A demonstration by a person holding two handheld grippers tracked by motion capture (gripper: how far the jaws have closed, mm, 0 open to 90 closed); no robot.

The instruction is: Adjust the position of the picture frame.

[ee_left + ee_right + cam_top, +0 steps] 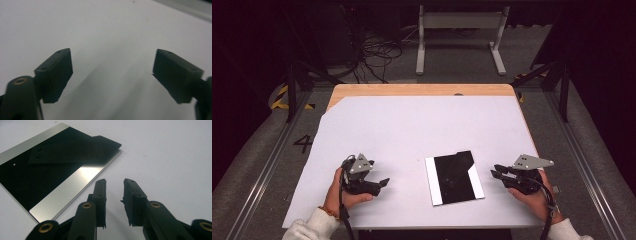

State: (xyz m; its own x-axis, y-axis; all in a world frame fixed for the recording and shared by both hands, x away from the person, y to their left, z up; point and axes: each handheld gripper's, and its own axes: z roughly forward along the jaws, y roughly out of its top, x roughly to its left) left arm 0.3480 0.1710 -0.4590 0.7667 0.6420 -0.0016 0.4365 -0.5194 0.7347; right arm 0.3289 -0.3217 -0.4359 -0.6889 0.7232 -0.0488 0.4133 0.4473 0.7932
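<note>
Right gripper (114, 203): jaws narrowly parted, nothing between them, low over the white table sheet (402, 130) and aimed at the near edge of the plate (454, 177). The plate, black with silver side strips, carries a black flat piece (75, 150) on top. It lies front-centre between the hands, long axis running away from the person, and looks nearer the right hand. Left gripper (112, 75): jaws spread wide, empty, resting on the sheet, pointed toward the plate.

The high view looks forward and down over the white table sheet (412, 130); the right gripper view, close and low, shares its black, silver-edged rectangular plate (45, 175).
</note>
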